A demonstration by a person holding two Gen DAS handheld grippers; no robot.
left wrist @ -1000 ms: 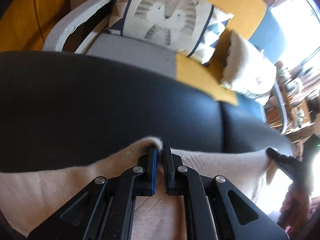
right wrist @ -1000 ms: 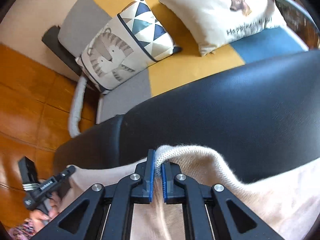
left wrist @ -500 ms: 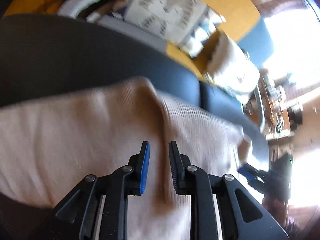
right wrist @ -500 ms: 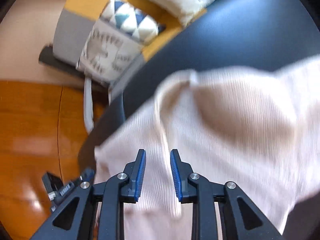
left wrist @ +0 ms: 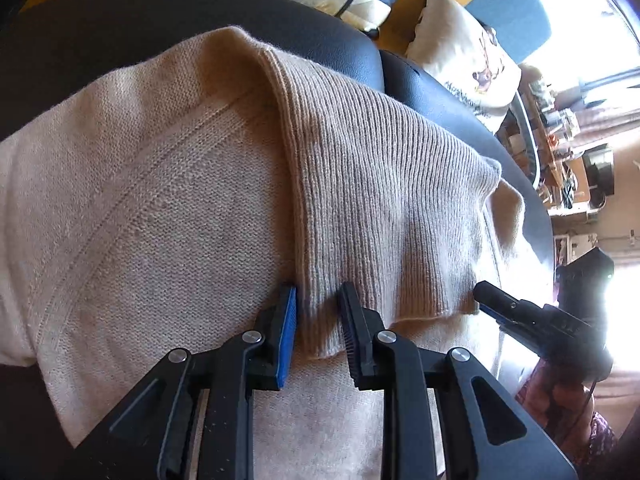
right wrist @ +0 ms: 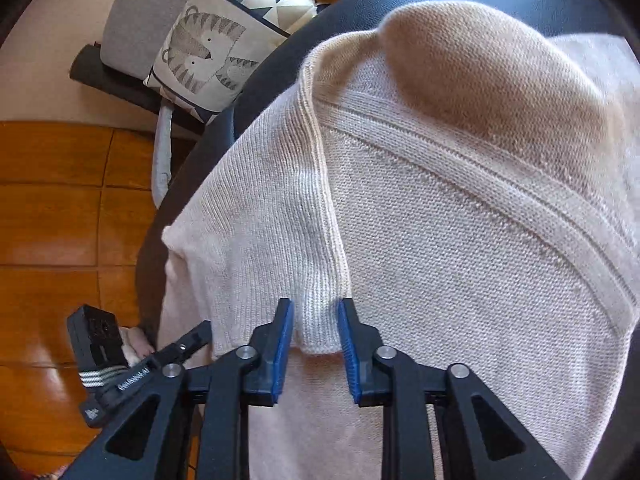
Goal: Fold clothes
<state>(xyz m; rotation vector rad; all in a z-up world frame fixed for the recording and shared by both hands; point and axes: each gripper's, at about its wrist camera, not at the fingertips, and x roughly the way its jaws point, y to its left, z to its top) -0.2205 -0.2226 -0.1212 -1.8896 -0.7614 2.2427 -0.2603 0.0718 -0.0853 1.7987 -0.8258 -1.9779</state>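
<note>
Beige knit fills both views: the sweater [left wrist: 168, 208] lies spread over the black seat [left wrist: 100, 28], with its ribbed band [left wrist: 384, 200] turned back over the body. Your left gripper [left wrist: 318, 320] stands with fingers parted and nothing between the pads, the band's free hem lying just past its tips at 12 o'clock. Your right gripper [right wrist: 316, 330] is likewise spread and holds nothing, the same band's corner [right wrist: 316, 320] sitting in the gap between its fingers. From the left view the right gripper shows at 3 o'clock, just beside the hem's other end. My reading is that one fold is laid, and both tools have let go of it. Whether more folds are wanted, the views do not settle: the sweater's far parts run out of frame. Any next grasp calls for pinching both layers evenly at matching points, since this soft knit will likely sag and slide on the slick seat.
</note>
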